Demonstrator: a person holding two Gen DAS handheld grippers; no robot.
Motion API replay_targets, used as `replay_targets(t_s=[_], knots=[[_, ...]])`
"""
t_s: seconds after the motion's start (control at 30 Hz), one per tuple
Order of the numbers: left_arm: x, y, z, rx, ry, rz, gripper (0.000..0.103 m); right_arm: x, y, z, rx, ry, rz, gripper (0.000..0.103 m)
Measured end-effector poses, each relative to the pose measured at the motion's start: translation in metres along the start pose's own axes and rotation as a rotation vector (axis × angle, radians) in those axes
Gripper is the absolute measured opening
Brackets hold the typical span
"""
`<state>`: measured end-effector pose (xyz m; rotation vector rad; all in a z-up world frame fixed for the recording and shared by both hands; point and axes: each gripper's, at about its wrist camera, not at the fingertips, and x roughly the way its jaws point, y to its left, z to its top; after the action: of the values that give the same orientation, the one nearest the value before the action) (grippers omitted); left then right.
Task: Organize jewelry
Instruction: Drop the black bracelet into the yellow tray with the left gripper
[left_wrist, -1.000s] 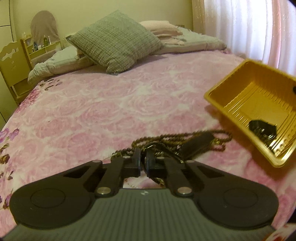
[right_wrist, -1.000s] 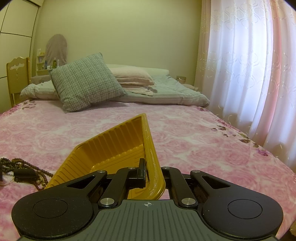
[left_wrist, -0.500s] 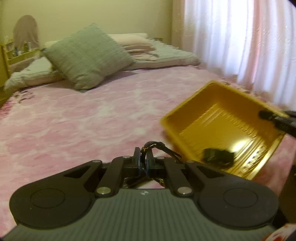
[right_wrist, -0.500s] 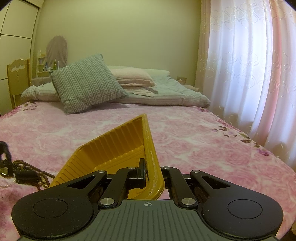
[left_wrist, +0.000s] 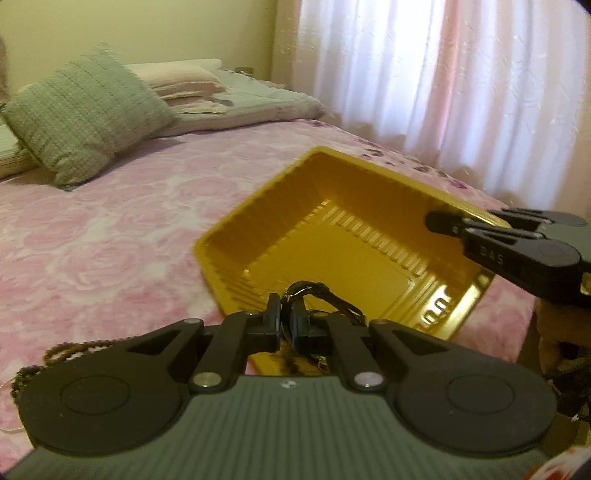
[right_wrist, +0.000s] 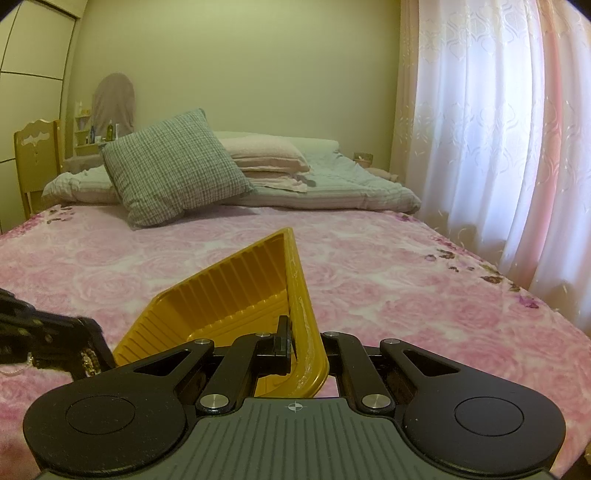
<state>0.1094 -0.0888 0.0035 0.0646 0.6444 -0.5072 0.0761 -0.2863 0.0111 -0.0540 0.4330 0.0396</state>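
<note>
Yellow ribbed plastic tray (left_wrist: 354, 254) on the pink rose-print bedspread (left_wrist: 110, 236), tilted. Right gripper (right_wrist: 301, 345) pinched on the tray's rim, entering the left wrist view from 3 o'clock. Left gripper (left_wrist: 285, 321) closed on a dark cord necklace (left_wrist: 314, 291), held over the tray's near edge at 6 o'clock. Beaded strand (left_wrist: 70, 349) on the bedspread at 8 o'clock. Checked green cushion (right_wrist: 173, 166) at 11 o'clock; white curtain (right_wrist: 498, 129) at 2 o'clock.
</note>
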Motion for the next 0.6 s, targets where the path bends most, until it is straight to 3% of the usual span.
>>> replay_targets(t_s=[0.17, 0.23, 0.6], knots=[[0.001, -0.005, -0.003, -0.008, -0.007, -0.037, 0.017, 0.0, 0.0, 0.0, 0.001, 0.001, -0.002, 0.006], [-0.001, -0.002, -0.004, -0.007, -0.01, -0.027, 0.017, 0.0, 0.001, -0.001, -0.001, 0.001, -0.003, 0.006], [-0.031, 0.05, -0.022, -0.098, -0.017, 0.124, 0.017, 0.001, 0.0, 0.0, 0.003, 0.002, 0.001, 0.006]])
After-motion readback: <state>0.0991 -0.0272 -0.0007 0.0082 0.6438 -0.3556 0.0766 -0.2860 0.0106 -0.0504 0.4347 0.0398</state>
